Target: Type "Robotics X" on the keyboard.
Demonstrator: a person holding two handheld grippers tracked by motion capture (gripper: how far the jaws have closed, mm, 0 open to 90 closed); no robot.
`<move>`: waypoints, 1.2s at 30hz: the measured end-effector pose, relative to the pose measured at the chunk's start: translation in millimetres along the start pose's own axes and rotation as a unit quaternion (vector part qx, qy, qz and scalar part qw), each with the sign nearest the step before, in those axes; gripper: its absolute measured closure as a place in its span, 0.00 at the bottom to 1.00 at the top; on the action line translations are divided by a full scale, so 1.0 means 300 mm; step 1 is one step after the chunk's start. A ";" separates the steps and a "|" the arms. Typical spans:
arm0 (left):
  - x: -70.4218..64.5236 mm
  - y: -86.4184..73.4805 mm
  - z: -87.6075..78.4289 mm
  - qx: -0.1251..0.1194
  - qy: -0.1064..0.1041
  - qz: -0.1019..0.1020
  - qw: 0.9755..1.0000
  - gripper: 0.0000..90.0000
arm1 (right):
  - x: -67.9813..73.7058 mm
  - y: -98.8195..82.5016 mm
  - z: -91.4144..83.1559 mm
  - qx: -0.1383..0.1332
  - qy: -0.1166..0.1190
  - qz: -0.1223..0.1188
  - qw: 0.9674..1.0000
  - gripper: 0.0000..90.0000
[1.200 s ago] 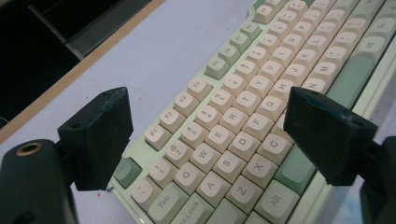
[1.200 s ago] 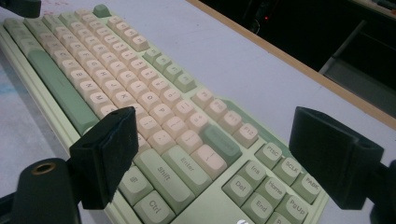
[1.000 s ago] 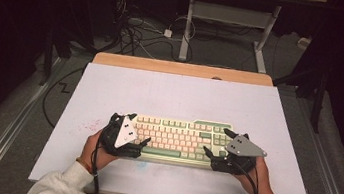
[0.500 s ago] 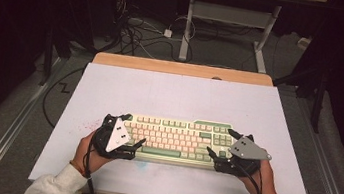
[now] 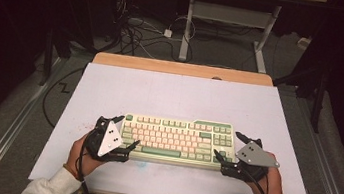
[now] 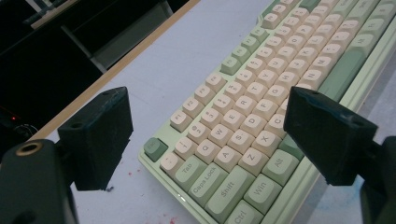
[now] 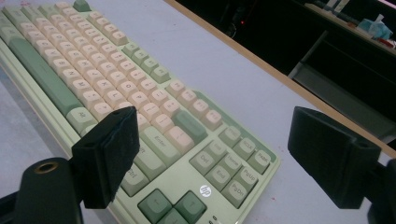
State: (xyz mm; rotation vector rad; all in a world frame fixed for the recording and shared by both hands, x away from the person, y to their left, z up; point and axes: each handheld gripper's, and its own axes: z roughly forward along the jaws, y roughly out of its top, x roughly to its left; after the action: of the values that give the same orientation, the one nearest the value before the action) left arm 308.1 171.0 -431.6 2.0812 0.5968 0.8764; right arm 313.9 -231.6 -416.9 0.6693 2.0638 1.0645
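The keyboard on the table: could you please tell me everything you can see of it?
The keyboard is a pale green case with cream letter keys and darker green modifiers, space bar and arrow keys, seemingly plastic, with an hp logo near its right end. It lies flat on the white table, near its front edge. The open left claw and right claw straddle its two ends; contact is unclear.

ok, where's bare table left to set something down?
Free: the white table top between the keyboard and the wooden far edge. Narrower strip along the near edge. Crowded: both keyboard ends, with the left gripper and right gripper open around them.
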 end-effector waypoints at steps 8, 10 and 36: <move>0.001 -0.026 -0.014 0.002 0.004 0.003 1.000 0.17 | -0.013 -0.028 -0.028 -0.004 -0.006 0.007 1.000 0.19; 0.003 -0.036 -0.017 0.002 0.003 -0.001 1.000 0.17 | -0.017 -0.037 -0.035 -0.007 -0.007 0.009 1.000 0.19; -0.006 -0.156 -0.055 0.037 -0.006 -0.016 0.999 0.17 | -0.037 -0.197 -0.118 -0.001 -0.026 0.039 0.999 0.20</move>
State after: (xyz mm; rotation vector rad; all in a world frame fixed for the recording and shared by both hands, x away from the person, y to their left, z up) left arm 289.0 205.0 -462.6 2.1349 0.6634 0.8345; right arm 285.9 -287.4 -448.1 0.7749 2.0059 1.0805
